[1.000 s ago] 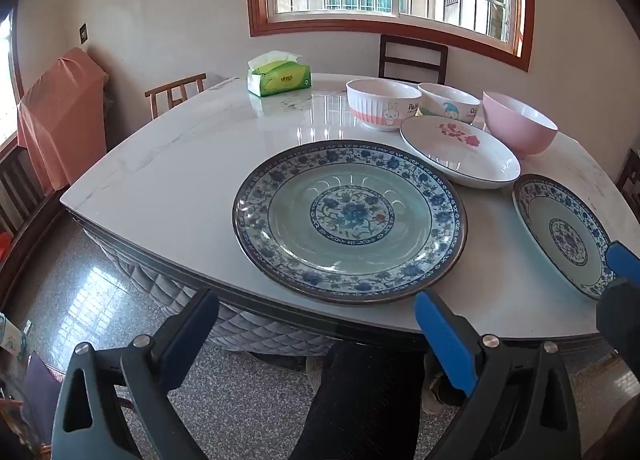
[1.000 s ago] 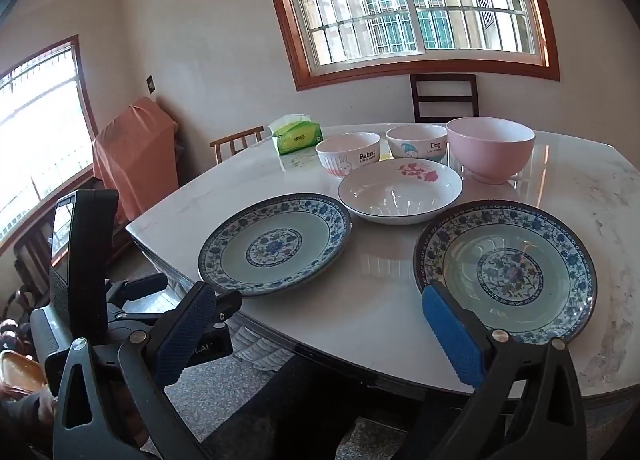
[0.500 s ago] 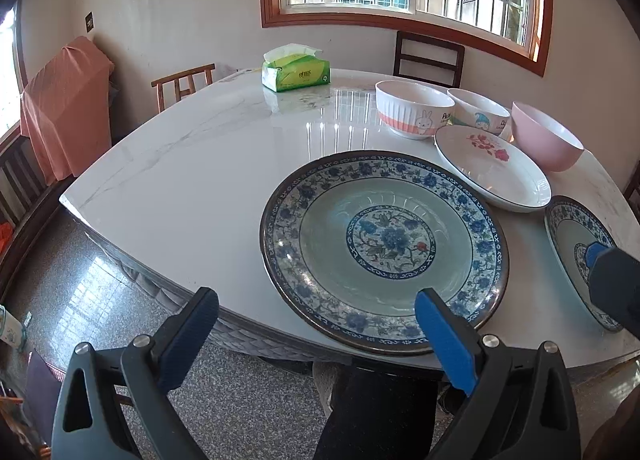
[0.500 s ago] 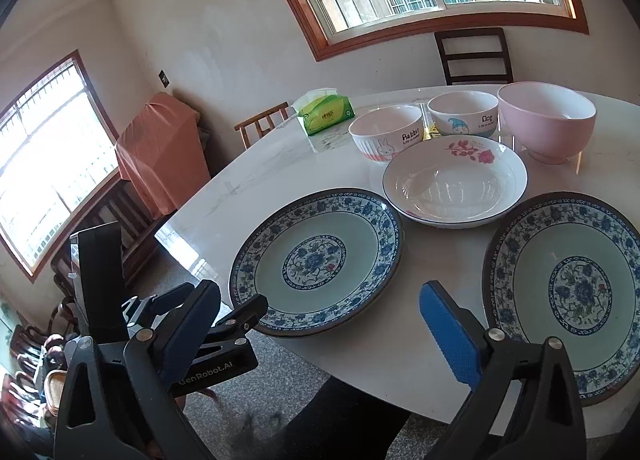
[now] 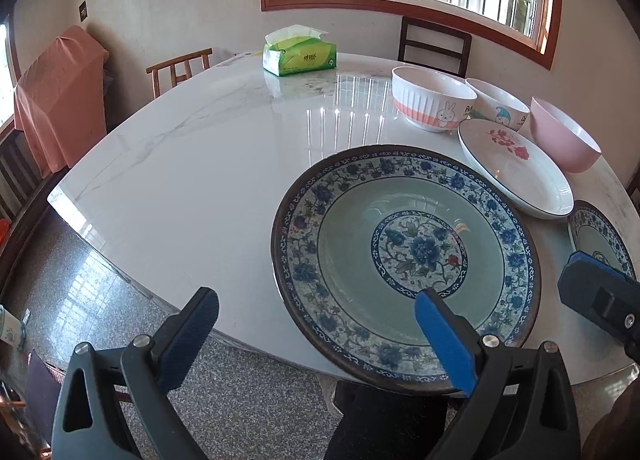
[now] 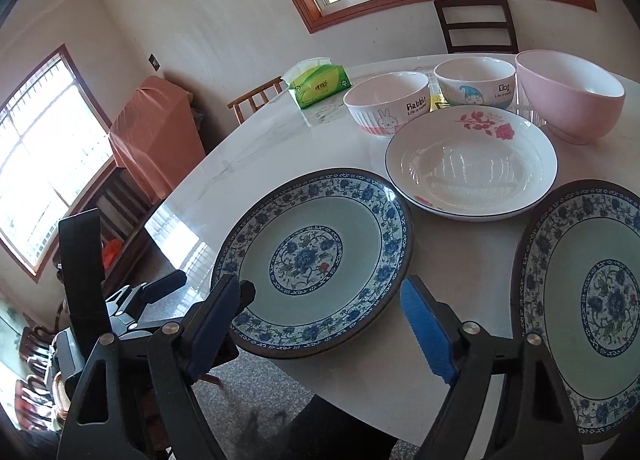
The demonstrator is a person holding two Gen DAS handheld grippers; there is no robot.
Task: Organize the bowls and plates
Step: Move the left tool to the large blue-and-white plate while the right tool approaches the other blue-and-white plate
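Step in hand: approach, before the first pick-up. Nothing is stacked yet, and every dish lies separately on the glossy white marble worktop (image 5: 208, 164).

Left gripper (image 5: 316, 320): fingers spread wide and empty. The large round blue-and-white floral plate with a pale green well (image 5: 404, 256) lies just ahead; the right-hand finger overlaps its near rim in the picture, while the left-hand finger hangs off the worktop edge over the floor. Contact with the rim cannot be confirmed from this angle.

Right gripper (image 6: 320, 320): the jaws are closing, yet there is a broad gap with nothing held. The near rim of the same large plate (image 6: 316, 256) sits between and just beyond the fingers. A second blue-and-white floral plate (image 6: 592, 300) lies to the right of the right-hand finger.

Beyond both plates:
- a shallow white dish with a red flower print (image 6: 472, 164), just past the fingers;
- a white ribbed bowl with a rabbit picture (image 6: 388, 104);
- a white bowl with a blue-hatted figure (image 6: 476, 84);
- a plain pink bowl (image 6: 568, 96);
- a green tissue pack (image 6: 320, 84), well beyond the bowls.

Next move, as a judgement: one pair of fingers must straddle the near rim of a blue plate, pinch it and lift it level onto its twin. The plate overhangs the worktop edge slightly, which favours a rim grasp. The glazed rim is likely slippery, so a firm, centred pinch is advised.
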